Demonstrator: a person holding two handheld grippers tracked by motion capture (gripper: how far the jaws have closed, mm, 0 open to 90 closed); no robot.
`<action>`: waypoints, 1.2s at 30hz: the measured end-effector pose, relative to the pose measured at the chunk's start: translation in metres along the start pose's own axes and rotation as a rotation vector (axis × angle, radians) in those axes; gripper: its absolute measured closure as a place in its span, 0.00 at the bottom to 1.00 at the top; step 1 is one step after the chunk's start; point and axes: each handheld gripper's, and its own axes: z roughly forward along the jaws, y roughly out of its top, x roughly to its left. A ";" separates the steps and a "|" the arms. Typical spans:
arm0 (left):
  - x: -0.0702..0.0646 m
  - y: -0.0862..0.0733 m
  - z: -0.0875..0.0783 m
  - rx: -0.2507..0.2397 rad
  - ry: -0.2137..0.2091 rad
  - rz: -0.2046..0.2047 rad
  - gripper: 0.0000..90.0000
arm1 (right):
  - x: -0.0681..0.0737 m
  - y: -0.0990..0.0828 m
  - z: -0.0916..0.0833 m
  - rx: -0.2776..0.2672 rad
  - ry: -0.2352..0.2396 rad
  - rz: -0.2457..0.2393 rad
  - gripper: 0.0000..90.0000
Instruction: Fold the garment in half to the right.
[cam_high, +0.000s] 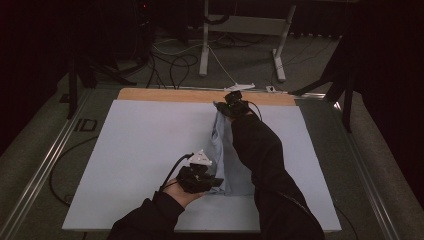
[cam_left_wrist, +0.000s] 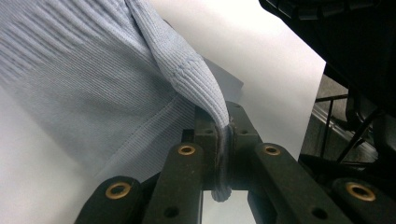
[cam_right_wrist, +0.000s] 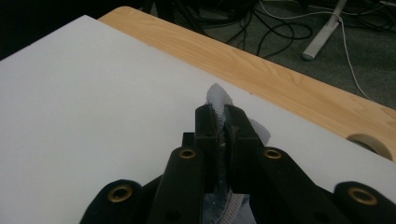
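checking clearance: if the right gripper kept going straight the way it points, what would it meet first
Likely nothing close: the right gripper, shut on the light blue garment, points over bare white board toward the wooden table edge.

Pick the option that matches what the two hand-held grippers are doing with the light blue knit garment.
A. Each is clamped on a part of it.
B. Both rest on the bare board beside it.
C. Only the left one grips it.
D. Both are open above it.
A: the left hand-held gripper has its jaws shut on a fold of the light blue knit garment, and the right hand-held gripper pinches its fabric too.
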 end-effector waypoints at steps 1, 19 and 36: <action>-0.001 0.001 0.002 0.001 -0.002 -0.002 0.96 | -0.002 -0.002 -0.001 -0.001 0.003 0.010 0.95; -0.013 0.008 0.044 0.037 0.027 0.018 0.95 | -0.025 -0.027 0.001 0.012 0.011 0.035 0.95; -0.022 0.014 0.083 0.048 0.079 0.016 0.95 | -0.044 -0.045 0.011 0.013 0.025 0.035 0.95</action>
